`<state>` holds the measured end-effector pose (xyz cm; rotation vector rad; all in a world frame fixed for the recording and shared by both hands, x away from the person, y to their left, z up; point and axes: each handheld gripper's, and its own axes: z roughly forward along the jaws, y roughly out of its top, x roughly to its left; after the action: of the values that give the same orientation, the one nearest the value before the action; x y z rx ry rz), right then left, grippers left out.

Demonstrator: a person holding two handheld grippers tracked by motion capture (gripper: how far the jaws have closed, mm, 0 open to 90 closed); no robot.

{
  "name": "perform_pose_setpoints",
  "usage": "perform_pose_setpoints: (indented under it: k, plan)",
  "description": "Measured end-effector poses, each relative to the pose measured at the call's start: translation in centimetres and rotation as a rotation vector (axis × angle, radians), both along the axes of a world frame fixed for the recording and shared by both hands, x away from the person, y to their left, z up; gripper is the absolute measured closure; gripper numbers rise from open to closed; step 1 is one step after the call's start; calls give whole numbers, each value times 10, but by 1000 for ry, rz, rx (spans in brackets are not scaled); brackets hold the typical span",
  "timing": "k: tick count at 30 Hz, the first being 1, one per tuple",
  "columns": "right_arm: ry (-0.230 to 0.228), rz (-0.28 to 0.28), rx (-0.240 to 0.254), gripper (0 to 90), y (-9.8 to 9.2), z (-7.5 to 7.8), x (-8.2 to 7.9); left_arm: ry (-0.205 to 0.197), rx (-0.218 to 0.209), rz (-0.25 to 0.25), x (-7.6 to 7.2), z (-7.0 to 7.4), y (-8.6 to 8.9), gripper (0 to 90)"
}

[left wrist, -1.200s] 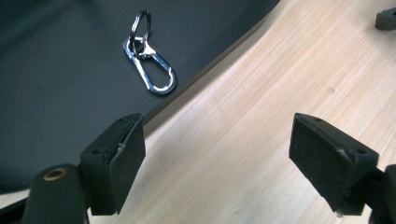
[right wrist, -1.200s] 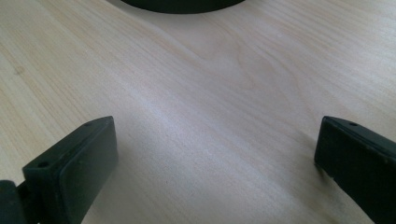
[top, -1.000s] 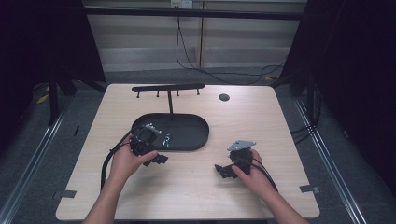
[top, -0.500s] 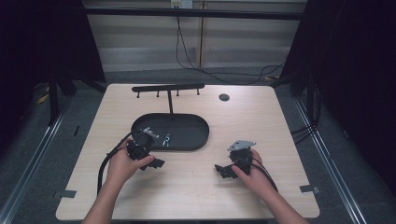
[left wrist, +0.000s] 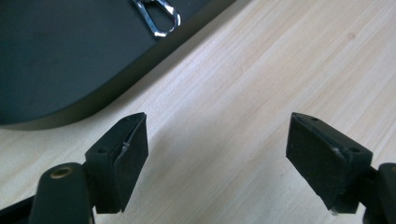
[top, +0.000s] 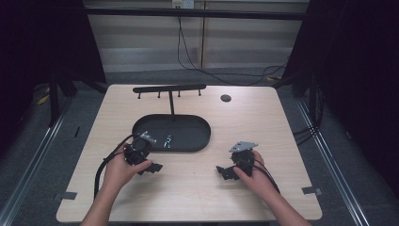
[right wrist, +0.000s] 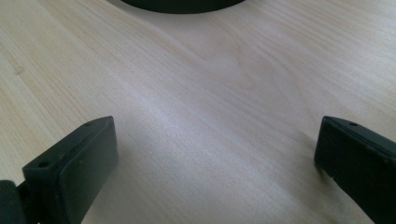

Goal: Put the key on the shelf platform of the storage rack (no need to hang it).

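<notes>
Pale wooden table (top: 282, 127) carries a black oval tray (top: 188, 141) with a small metal clip (top: 167, 141); my left gripper (top: 153, 167) and right gripper (top: 223, 173) rest spread, empty.

A light wooden table (top: 197, 188) stands on a grey floor (top: 42, 141), with dark curtains (top: 42, 42) hanging at both sides. Near the table's far edge, a black bar (top: 169, 88) with short pegs rests on a thin post. To its right, a small dark round disc (top: 226, 98) lies on the wood. Black cables (top: 188, 52) trail down the pale wall (top: 141, 52) behind the table. Small grey tape patches (top: 311, 190) mark the table's near corners, left and right.
</notes>
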<state>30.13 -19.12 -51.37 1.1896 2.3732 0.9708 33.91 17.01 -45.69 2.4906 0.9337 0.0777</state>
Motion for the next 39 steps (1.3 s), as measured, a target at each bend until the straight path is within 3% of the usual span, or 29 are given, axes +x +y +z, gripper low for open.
perform_pose_setpoints:
  k: [12, 24, 25, 30, 36, 39]
  plan:
    - [-2, 1, 0, 0, 0, 0, 0, -8, 27, -24, -7, -11, 10, 210]
    - [-2, 1, -1, 0, 0, 0, 0, -33, 62, -67, -15, -23, 12, 199]
    - [1, 0, 0, 0, 0, 0, 0, -49, 70, -73, -16, -25, 13, 195]
    - [-1, -1, 1, 0, 0, 0, 0, -66, 56, -86, -17, -27, 14, 172]
    - [-2, 0, 1, 0, 0, 0, 0, -114, -26, -98, -22, -34, 22, 135]
    - [-2, -1, 1, 0, 0, 0, 0, -125, -36, -106, -23, -34, 24, 135]
